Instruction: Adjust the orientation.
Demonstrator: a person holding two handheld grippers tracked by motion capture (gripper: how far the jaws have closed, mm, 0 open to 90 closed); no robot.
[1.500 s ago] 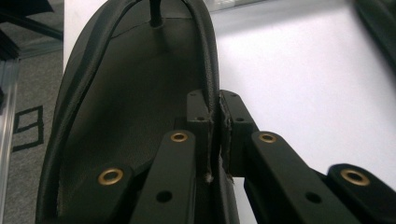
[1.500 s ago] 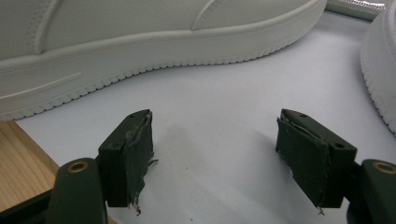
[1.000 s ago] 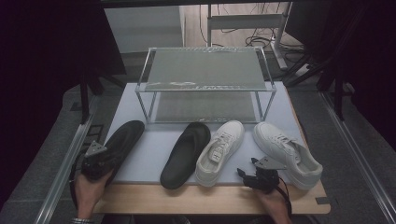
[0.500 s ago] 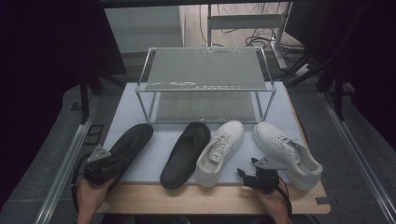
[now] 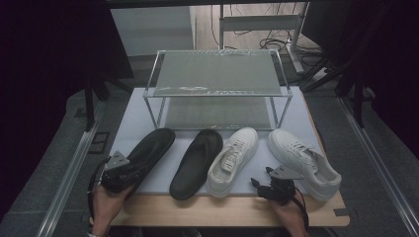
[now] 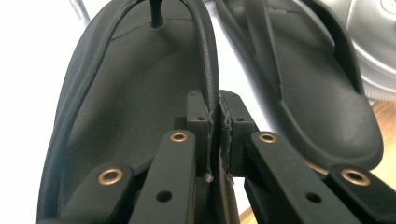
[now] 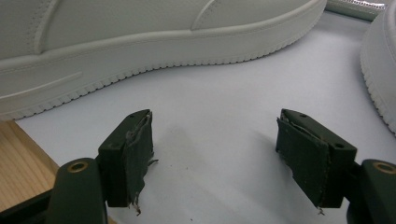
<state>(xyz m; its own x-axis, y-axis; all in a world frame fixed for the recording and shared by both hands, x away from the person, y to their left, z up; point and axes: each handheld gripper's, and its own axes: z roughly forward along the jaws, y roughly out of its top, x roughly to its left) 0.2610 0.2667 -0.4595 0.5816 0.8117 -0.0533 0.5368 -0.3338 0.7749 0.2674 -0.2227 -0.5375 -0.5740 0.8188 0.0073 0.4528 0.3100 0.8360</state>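
We record, from the high view, the left claw (image 5: 129, 171) at the near left edge of the tabletop (image 5: 222, 215), on the heel of the left black flip-flop (image 5: 148, 150), which lies aslant on the pale mat (image 5: 296, 111) with its toe toward the two-tier mesh shoe rack (image 5: 217, 84) at the far side. That view does not resolve the grip. The left gripper view does: the jaws are clenched on the flip-flop's strap (image 6: 209, 70), pads pressed to either side of it, with the toe post visible beyond. The same view shows the second black flip-flop (image 6: 317, 93) just beside, its heel reaching over the mat's near edge onto bare wood.

The high view alone gives the full row: two flip-flops, then two white sneakers, the left one (image 5: 232, 160) and the right one (image 5: 304, 160). The right gripper view shows the right claw (image 7: 215, 154) released, jaws wide apart and empty, low over the mat, with one sneaker sole (image 7: 140, 51) across the top, cut off by the frame.

We cannot make out the lower rack shelf clearly. The left hand (image 5: 106, 207) and right hand (image 5: 289, 217) enter from the near edge, partly cropped. The right claw (image 5: 264, 186) sits near the right sneaker's heel, apart from it.
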